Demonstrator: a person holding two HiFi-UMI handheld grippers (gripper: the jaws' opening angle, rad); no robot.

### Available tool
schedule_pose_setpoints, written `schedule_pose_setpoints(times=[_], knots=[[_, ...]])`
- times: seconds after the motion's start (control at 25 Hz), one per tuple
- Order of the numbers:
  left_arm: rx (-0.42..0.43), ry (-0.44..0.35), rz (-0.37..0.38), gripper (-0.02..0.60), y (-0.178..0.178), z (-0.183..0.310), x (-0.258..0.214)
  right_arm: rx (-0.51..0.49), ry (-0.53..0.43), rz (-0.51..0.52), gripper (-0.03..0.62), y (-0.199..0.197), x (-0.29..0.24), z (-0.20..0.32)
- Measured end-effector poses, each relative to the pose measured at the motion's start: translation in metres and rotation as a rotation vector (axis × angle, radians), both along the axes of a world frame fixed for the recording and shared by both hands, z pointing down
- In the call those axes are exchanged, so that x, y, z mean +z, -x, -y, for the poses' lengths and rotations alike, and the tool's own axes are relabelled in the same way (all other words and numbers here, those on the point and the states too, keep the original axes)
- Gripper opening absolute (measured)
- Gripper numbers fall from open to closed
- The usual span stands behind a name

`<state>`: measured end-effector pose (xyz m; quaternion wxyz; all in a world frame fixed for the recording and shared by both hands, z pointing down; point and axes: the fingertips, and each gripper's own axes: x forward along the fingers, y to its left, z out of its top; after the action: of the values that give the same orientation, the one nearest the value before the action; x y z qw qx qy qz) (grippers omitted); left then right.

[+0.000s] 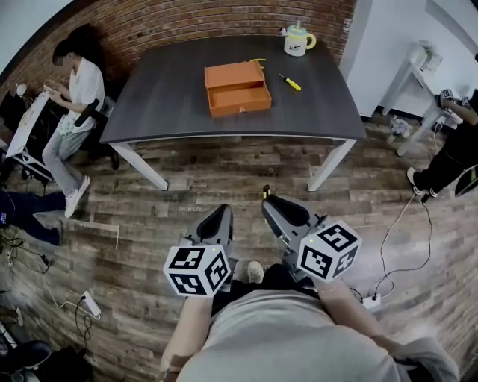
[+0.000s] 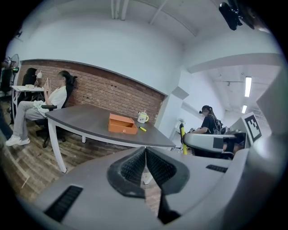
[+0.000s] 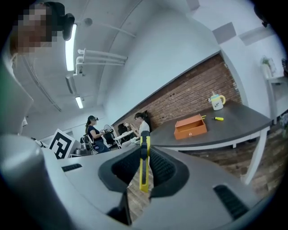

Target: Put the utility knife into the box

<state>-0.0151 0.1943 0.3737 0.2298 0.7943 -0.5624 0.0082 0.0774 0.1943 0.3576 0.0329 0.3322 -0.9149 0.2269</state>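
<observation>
Right gripper (image 3: 144, 150): clenched on the utility knife (image 3: 143, 179). We see the yellow-and-black body standing on edge between the pads, with one end reaching out past the jaw tips.

Left gripper (image 2: 146, 148): jaws pressed together, ribbed pads meeting, nothing between them. It rides just beside the right gripper, on its left.

Box (image 1: 237, 88): orange, open at the top, sitting on the dark table (image 1: 164, 82). It lies well ahead of both grippers, with a stretch of wooden floor (image 1: 224, 171) between. Seen along the right gripper's jaws it sits ahead and off to the right; along the left gripper's jaws, ahead and a little to the left.

Yellow screwdriver (image 1: 290, 82): on the table near the box, on the right gripper's side of it. Mug (image 1: 298, 41): farther out again, near the far table edge by the brick wall (image 1: 187, 19).

Seated person (image 1: 75, 89): well off to the left of the left gripper, by the table's end. Another person (image 1: 455, 153): far out to the right of the right gripper.
</observation>
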Motion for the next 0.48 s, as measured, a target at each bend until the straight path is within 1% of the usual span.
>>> schedule_pose_setpoints(times=[0.2,0.48], knots=[[0.003,0.031,0.008,0.025,-0.003,0.028,0.006,0.01,0.036,0.018,0.071,-0.005,0.007,0.028],[0.028,0.057,0.004,0.025,-0.004,0.059,0.01,0.078,0.056,0.05,0.071,-0.018,0.009,0.064]])
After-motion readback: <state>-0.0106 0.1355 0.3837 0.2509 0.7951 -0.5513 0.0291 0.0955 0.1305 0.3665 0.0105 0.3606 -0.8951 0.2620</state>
